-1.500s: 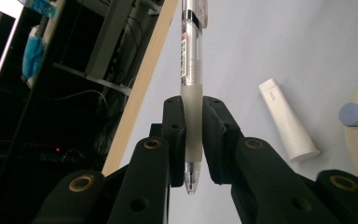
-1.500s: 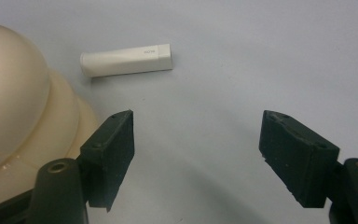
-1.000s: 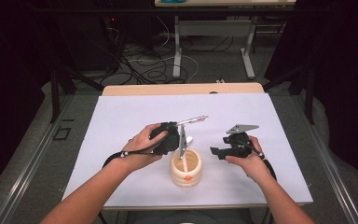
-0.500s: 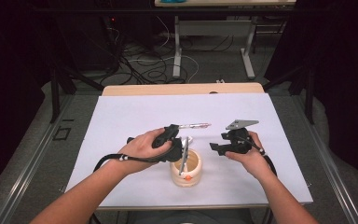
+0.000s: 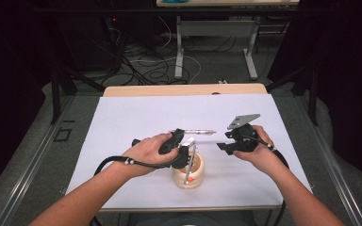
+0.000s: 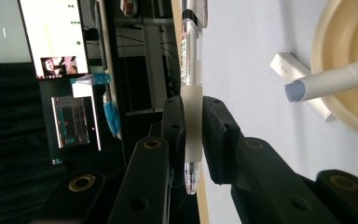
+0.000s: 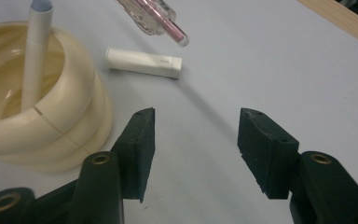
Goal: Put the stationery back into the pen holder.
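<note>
Clamping a clear pen (image 6: 189,93) by its grip, the left claw (image 6: 189,135) is clenched; the right claw (image 7: 193,149), released and holding nothing, has just been narrowing.

High view: overhead from the near side, facing forward and down on the table (image 5: 122,117). Gripper views: close, low over the table. Both share the cream holder (image 7: 51,126) and white cap (image 6: 303,88).

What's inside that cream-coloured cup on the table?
In the cream cup a white pen with a bluish end stands leaning on the rim. The high view also shows something orange inside. The left claw above it hides part of the inside.
</note>
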